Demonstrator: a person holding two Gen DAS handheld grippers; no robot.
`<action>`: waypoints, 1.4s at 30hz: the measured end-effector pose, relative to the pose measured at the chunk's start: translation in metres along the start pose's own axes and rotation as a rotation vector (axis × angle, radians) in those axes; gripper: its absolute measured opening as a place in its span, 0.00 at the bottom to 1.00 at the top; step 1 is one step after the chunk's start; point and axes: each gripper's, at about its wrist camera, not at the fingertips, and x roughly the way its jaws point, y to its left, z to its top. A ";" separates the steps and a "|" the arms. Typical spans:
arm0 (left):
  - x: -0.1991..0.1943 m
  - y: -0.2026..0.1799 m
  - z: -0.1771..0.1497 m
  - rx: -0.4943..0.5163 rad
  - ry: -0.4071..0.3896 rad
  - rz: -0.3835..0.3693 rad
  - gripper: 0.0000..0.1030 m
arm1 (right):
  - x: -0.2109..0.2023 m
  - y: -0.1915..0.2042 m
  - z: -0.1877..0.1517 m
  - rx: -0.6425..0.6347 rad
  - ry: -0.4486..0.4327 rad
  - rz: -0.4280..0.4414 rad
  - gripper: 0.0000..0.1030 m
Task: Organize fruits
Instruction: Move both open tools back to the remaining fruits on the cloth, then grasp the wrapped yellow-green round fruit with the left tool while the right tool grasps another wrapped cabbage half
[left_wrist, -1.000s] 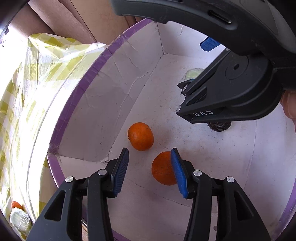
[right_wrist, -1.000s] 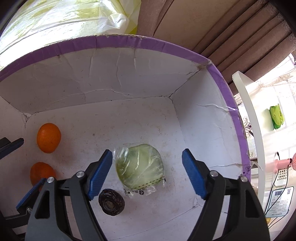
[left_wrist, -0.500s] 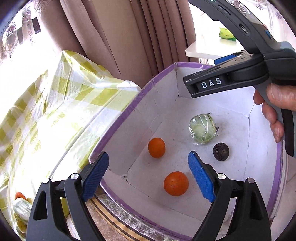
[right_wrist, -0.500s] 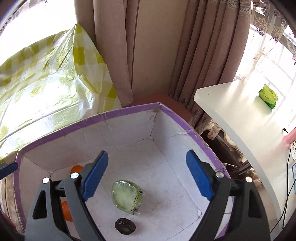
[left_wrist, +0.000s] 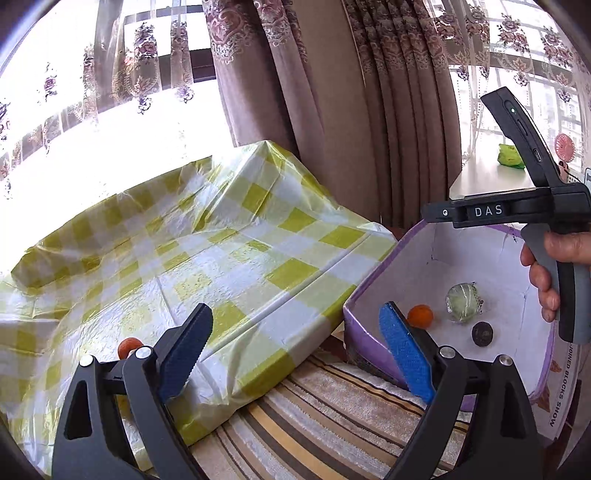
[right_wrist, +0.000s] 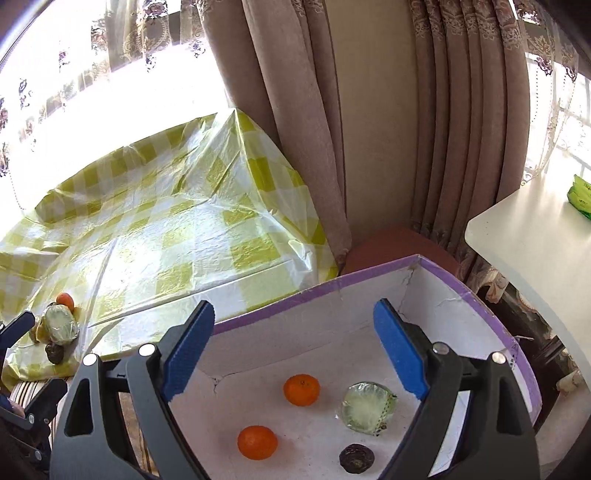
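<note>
A white box with a purple rim (right_wrist: 369, 275) (left_wrist: 373, 280) holds two oranges (right_wrist: 301, 389) (right_wrist: 257, 442), a plastic-wrapped green fruit (right_wrist: 365, 407) (left_wrist: 462, 298) and a dark round fruit (right_wrist: 356, 458) (left_wrist: 482, 333). More fruit lies on the checked tablecloth at the left: an orange (right_wrist: 65, 300) (left_wrist: 129, 346), a wrapped green one (right_wrist: 59, 325) and a dark one (right_wrist: 55, 353). My left gripper (left_wrist: 295, 350) is open and empty, above the gap between table and box. My right gripper (right_wrist: 293, 350) is open and empty, high above the box.
A yellow-checked plastic cloth (left_wrist: 207, 258) covers the table left of the box. A striped rug (left_wrist: 332, 424) lies below. Brown curtains (right_wrist: 369, 129) hang behind. A white table (right_wrist: 535, 236) with a green packet (right_wrist: 580, 195) stands at the right.
Both grippers have lifted up out of the box and pulled back. The left one let go of an orange, which now lies in the box, and swung toward the table.
</note>
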 end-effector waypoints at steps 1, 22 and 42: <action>-0.004 0.010 -0.005 -0.022 -0.005 0.014 0.86 | 0.002 0.009 -0.001 -0.009 0.006 0.026 0.86; -0.075 0.186 -0.107 -0.422 0.091 0.284 0.85 | 0.029 0.173 -0.048 -0.209 0.176 0.444 0.86; 0.008 0.254 -0.116 -0.492 0.330 0.298 0.73 | 0.085 0.246 -0.036 -0.281 0.267 0.582 0.86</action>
